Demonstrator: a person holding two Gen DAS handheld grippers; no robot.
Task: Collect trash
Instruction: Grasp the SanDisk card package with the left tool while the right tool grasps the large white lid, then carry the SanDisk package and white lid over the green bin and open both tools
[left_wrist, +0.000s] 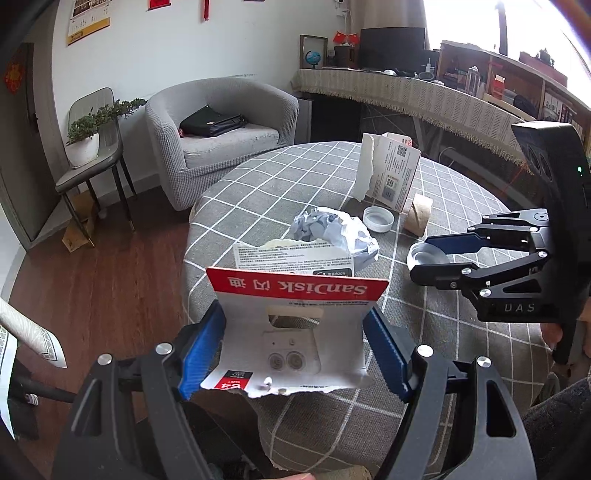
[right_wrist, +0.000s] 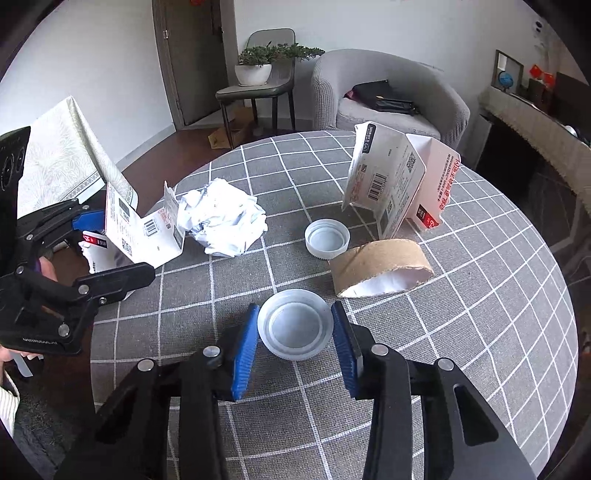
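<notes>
Counting the trash, we see two torn card packs, two white caps, one crumpled paper ball (right_wrist: 221, 221) and one cardboard ring (right_wrist: 380, 271) on the table (right_wrist: 480, 332). Our left gripper (left_wrist: 295, 343) clamps the "SanDisk" pack (left_wrist: 295, 325); our right gripper (right_wrist: 295, 332) fingers (right_wrist: 243, 350) touch a cap (right_wrist: 295, 328).
</notes>
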